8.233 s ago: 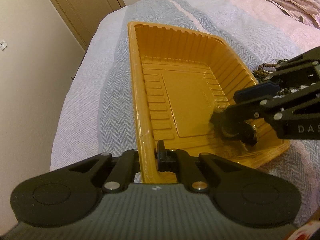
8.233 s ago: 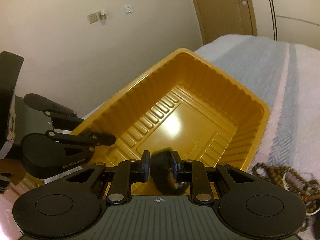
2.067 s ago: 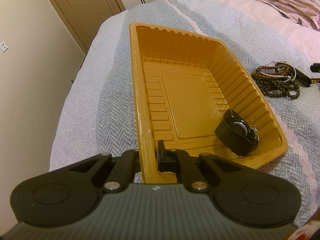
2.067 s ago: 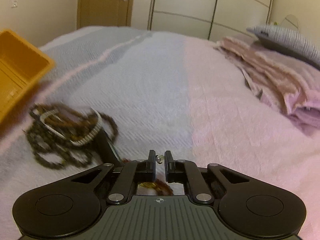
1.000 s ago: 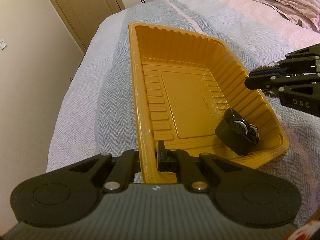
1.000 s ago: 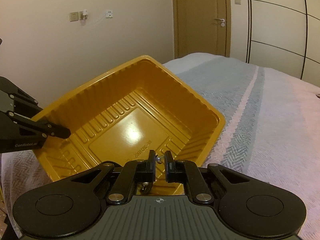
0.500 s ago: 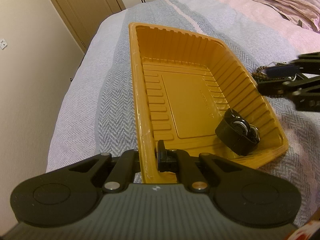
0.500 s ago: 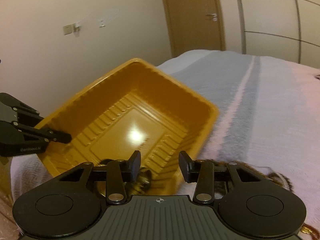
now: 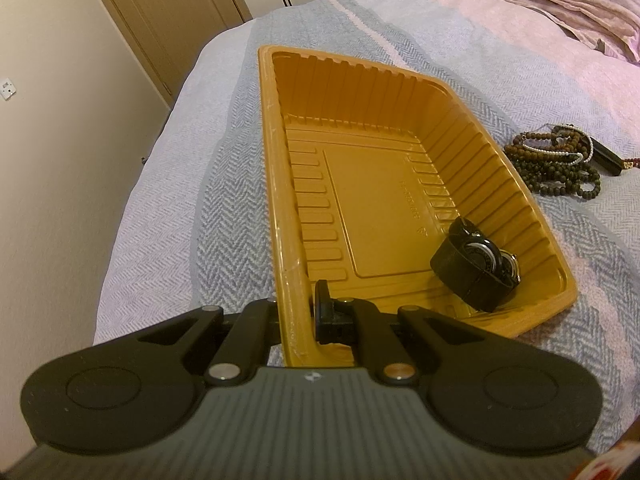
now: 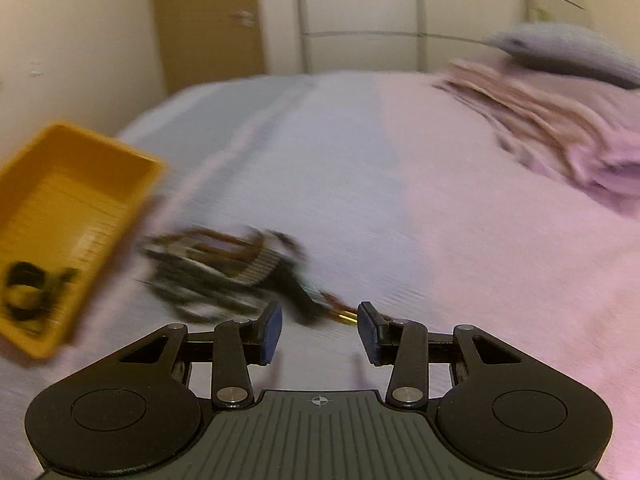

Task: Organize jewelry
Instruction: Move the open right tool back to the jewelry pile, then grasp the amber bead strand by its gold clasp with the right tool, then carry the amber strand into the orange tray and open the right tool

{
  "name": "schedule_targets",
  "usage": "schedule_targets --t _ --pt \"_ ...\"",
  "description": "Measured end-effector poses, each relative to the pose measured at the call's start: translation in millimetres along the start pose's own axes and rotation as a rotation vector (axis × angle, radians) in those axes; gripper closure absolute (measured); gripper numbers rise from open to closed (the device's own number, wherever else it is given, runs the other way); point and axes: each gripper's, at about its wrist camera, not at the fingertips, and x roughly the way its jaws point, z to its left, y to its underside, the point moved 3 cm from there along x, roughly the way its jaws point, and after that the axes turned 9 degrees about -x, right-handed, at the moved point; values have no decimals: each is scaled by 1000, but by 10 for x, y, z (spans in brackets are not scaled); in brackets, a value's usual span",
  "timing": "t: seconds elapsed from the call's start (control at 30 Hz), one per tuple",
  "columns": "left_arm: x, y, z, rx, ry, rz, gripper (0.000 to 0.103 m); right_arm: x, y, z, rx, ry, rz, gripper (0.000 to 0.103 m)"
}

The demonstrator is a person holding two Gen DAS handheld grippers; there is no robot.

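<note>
An orange plastic tray (image 9: 276,152) lies on the bed. My left gripper (image 9: 298,316) is shut on its near rim. In the tray's near right corner lies a black-strapped watch (image 9: 472,276) with a small metal piece beside it. A heap of bead necklaces (image 9: 556,164) lies on the cover to the right of the tray. In the blurred right wrist view my right gripper (image 10: 319,330) is open and empty, just short of that heap (image 10: 224,272) and a dark gold-tipped piece (image 10: 320,300). The tray (image 10: 132,168) shows at the left there.
The bed cover (image 9: 460,40) is grey and pink herringbone. A folded pink blanket (image 10: 560,132) and a grey pillow (image 10: 560,48) lie at the far right. A wall and a brown door (image 9: 160,12) stand beyond the bed's left edge (image 9: 120,240).
My right gripper opened above the tray, leaving the small piece beside the watch, then swung right to the bead heap and out of the left wrist view. The left gripper stayed still.
</note>
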Motion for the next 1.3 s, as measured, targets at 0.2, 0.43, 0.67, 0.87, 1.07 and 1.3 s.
schedule_targets --t 0.2,0.43,0.67,0.87,1.07,1.3 --pt "-3 -7 -5 4 -4 1 100 50 27 -338 29 52 14 67" --pt "6 -9 -4 2 -7 1 100 373 55 -333 -31 37 102 78" --pt "0 -10 -10 7 -6 3 100 537 119 -281 -60 40 117 98" --pt "2 -8 -4 6 -3 2 100 403 80 -240 -82 56 94 98" --pt "0 -6 -2 6 -3 1 100 122 -127 -188 -114 72 18 98" --pt "-11 -5 5 4 1 -1 100 -128 -439 52 -166 31 -63 98"
